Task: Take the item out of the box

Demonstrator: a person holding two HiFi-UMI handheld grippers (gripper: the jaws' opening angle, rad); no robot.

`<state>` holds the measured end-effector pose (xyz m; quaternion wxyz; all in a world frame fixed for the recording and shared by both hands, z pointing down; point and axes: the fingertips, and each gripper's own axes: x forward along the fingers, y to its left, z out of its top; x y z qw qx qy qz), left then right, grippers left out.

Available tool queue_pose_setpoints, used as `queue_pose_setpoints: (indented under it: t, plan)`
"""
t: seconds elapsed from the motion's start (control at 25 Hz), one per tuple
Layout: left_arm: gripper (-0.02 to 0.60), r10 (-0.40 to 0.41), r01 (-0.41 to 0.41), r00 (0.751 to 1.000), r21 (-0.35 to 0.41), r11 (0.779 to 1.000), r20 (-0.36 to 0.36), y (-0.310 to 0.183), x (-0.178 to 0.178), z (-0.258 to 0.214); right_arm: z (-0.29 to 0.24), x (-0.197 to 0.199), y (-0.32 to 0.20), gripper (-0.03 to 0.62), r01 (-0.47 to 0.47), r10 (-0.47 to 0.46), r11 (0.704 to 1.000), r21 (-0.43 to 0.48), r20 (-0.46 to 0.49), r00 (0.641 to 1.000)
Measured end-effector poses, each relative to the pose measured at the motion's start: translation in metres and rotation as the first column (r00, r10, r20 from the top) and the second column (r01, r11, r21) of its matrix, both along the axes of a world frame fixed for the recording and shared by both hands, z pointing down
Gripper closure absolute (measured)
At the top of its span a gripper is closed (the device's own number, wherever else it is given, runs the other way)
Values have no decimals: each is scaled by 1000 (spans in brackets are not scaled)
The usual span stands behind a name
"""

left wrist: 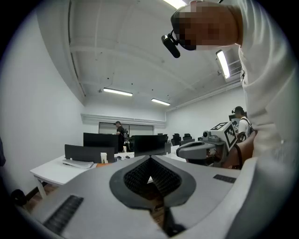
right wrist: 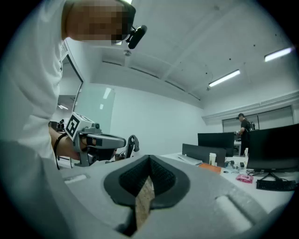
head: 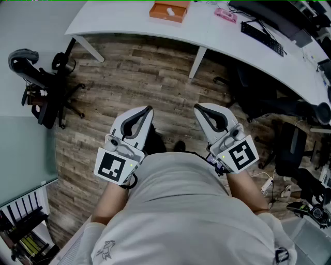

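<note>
An orange box [head: 169, 10] lies on the far white table [head: 129, 23], well away from both grippers; what it holds does not show. It appears as an orange patch [right wrist: 210, 167] in the right gripper view. I hold both grippers close to my body over the wooden floor, pointing toward the table. My left gripper [head: 148, 110] has its jaws together with nothing between them, and its tip [left wrist: 150, 159] points at distant desks. The right gripper [head: 198, 108] is likewise shut and empty, its tip [right wrist: 149, 159] aimed into the room. Each gripper sees the other beside it.
A keyboard [head: 262, 38] and a pink item [head: 226, 14] lie on the table at the right. Black office chairs [head: 269, 103] crowd the right side, and another chair [head: 41, 85] stands at the left. A white table leg [head: 197, 62] reaches the floor. A person [right wrist: 244, 128] stands far off.
</note>
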<state>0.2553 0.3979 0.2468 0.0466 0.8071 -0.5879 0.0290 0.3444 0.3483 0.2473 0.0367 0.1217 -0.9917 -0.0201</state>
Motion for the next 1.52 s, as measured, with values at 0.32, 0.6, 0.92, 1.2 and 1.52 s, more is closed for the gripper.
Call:
queue_pose_setpoints:
  t: [0.32, 0.6, 0.92, 1.2, 1.52]
  plan:
    - [584, -8, 10, 999, 36, 999, -45, -8, -61, 5, 13, -56, -7, 591, 55, -55, 998, 11, -55, 997]
    - [584, 3, -1, 999, 46, 999, -50, -25, -156, 9, 13, -141, -34, 591, 28, -26, 999, 27, -75, 997]
    - [584, 84, -84, 996, -16, 996, -25, -36, -241, 7, -9, -226, -58, 591, -50, 52, 998, 28, -65, 997]
    - [584, 98, -98, 995, -3, 995, -35, -41, -274, 8, -6, -252, -68, 591, -73, 75, 997, 31, -83, 994]
    - [584, 86, -86, 996, -18, 996, -19, -58, -293, 15, 2, -270, -94, 591, -72, 73, 997, 24, -66, 995]
